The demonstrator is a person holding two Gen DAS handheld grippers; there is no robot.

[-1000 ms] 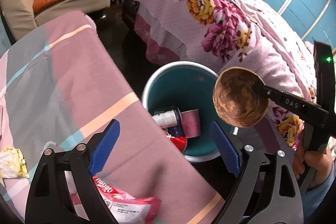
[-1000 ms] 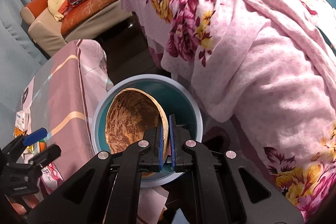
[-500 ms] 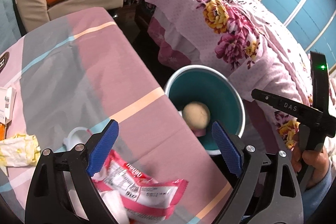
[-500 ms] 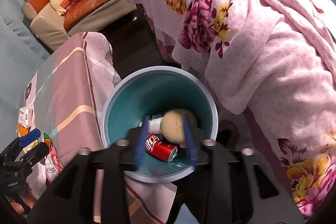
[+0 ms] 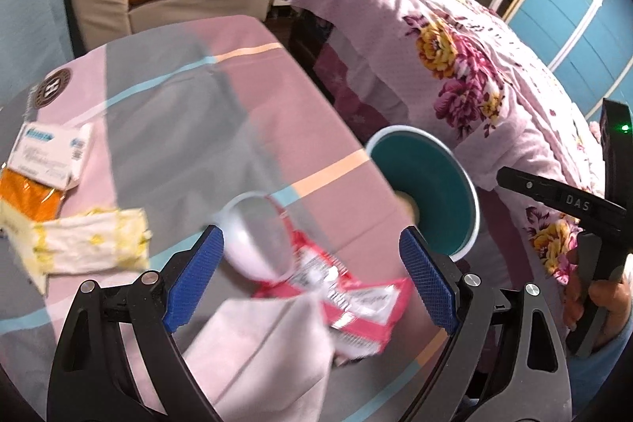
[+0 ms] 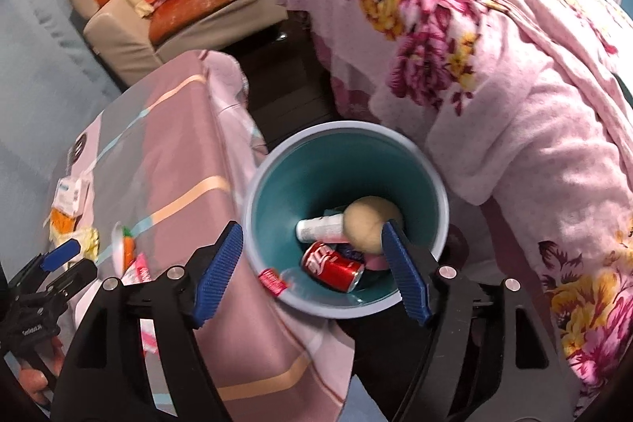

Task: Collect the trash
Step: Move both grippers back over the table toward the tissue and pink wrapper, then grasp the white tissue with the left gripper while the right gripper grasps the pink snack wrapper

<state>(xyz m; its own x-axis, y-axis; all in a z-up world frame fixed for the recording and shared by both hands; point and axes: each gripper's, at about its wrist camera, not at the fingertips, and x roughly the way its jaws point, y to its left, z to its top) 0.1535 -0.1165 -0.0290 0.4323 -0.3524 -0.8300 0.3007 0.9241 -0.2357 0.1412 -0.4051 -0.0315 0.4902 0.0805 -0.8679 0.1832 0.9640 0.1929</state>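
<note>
A round teal plastic trash bin (image 6: 345, 161) stands on the floor against the table's edge, holding a red soda can (image 6: 333, 265), a white bottle (image 6: 319, 228) and a tan wooden bowl (image 6: 370, 226), bottom up. Our right gripper (image 6: 312, 269) hangs above it, jaws spread and empty. Our left gripper (image 5: 312, 277), jaws also spread, hovers over a red-and-white snack wrapper (image 5: 348, 307) near the tablecloth's (image 5: 166, 113) bin-side edge.
</note>
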